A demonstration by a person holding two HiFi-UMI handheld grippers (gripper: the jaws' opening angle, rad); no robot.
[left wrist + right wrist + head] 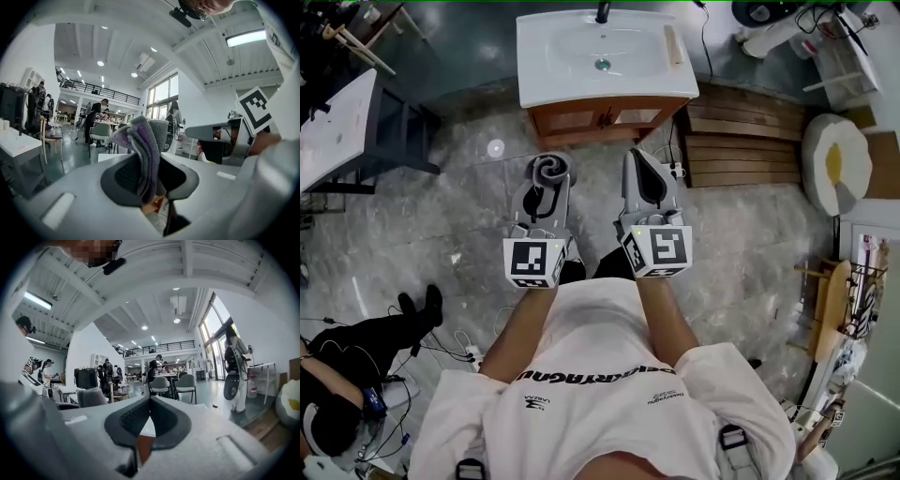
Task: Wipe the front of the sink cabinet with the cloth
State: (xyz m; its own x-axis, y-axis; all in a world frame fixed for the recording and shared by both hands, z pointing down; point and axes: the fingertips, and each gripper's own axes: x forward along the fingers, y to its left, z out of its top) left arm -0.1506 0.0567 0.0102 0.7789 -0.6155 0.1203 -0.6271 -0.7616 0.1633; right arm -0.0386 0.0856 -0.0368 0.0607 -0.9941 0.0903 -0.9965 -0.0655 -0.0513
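Cloth (146,150) is clamped in your left gripper (547,187), right gripper (643,161) closed empty; carry it to the cabinet front (605,117) at upper centre and press flat.

The sink cabinet (600,117) stands at the far side of the floor, with the basin (534,56) on top of it and the faucet (603,12) at the basin's far edge. Just right of the cabinet lies a slatted platform (741,136), and further right a cushion (837,164). A table (337,122) stands well to the left. A small disc (495,147) lies on the floor before the cabinet's left corner. The two grippers are side by side on the cabinet's near side (neither touching it). The left gripper (546,187) has the cloth (549,169) between its jaws, and the right gripper (643,161) has its jaws together. A seated person (347,366) is nearer still, far left.
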